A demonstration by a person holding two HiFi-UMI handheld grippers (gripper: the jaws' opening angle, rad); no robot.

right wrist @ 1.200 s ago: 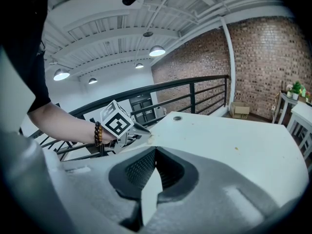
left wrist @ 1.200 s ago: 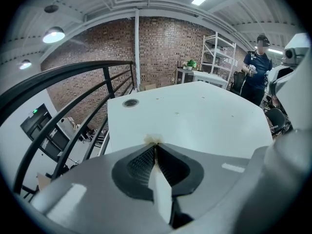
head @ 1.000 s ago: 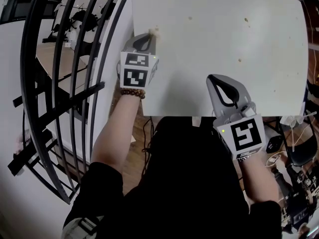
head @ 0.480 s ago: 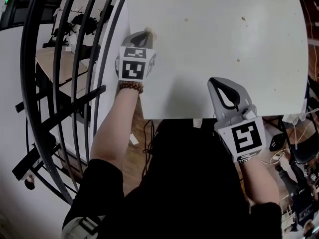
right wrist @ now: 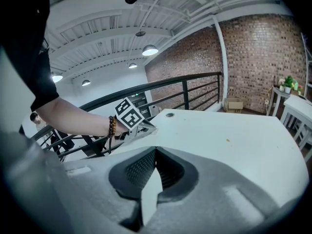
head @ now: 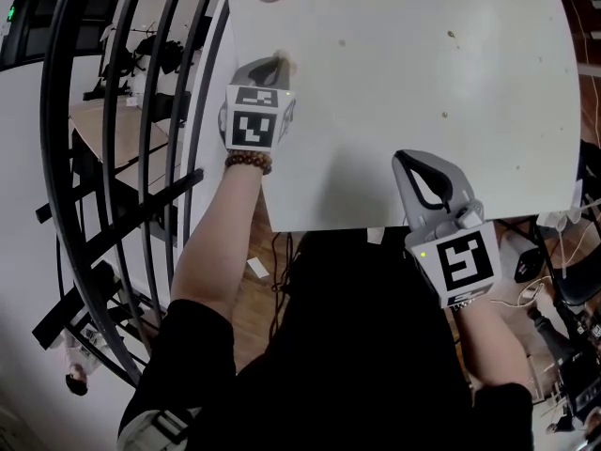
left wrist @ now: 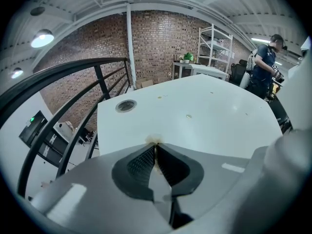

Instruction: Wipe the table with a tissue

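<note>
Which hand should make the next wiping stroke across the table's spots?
Left. The left tool pinches the tissue on the table; the right tool is shut and empty at the near edge.

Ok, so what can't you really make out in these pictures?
- Small stained white tissue: only a scrap shows past the tips of the left claw. Its closed jaws hide the rest in the left gripper view and the head view.
- Brownish specks on the white table: too small to tell crumbs from stains.
- Table's far edge: cut off by the top edge of the head view.
</note>
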